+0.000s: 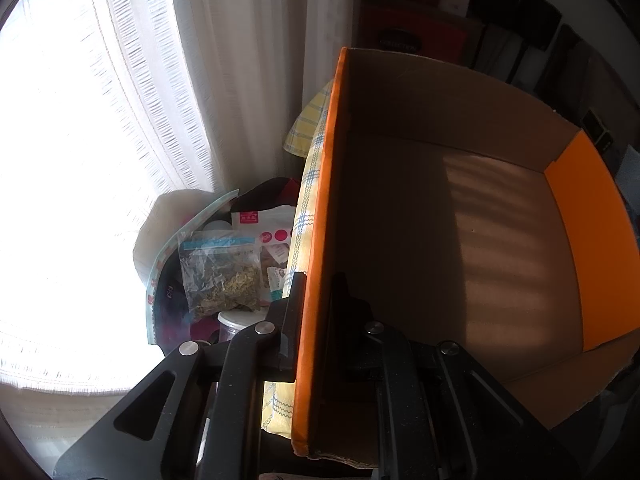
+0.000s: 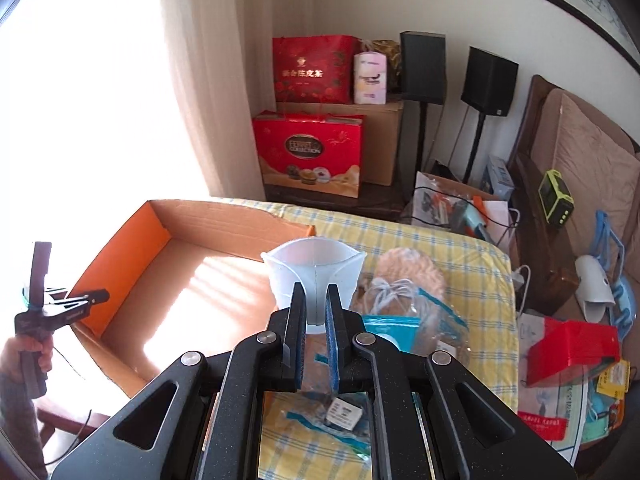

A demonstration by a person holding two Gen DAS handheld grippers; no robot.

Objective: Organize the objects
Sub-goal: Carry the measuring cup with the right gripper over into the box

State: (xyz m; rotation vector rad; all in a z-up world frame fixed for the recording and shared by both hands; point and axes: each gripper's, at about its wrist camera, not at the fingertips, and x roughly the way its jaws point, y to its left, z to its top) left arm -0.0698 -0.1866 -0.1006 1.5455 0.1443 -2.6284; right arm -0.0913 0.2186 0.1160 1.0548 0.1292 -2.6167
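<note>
Curtained window (image 1: 80, 140) behind left-gripped box (image 1: 316, 240)

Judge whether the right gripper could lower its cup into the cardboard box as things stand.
Probably yes: the right gripper holds the cup beside the cardboard box, whose top is open and floor bare.

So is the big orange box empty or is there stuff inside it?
Empty. The orange box shows only bare brown floor with sunlight stripes in both views. The white cup is outside it, pinched in the right gripper.
</note>
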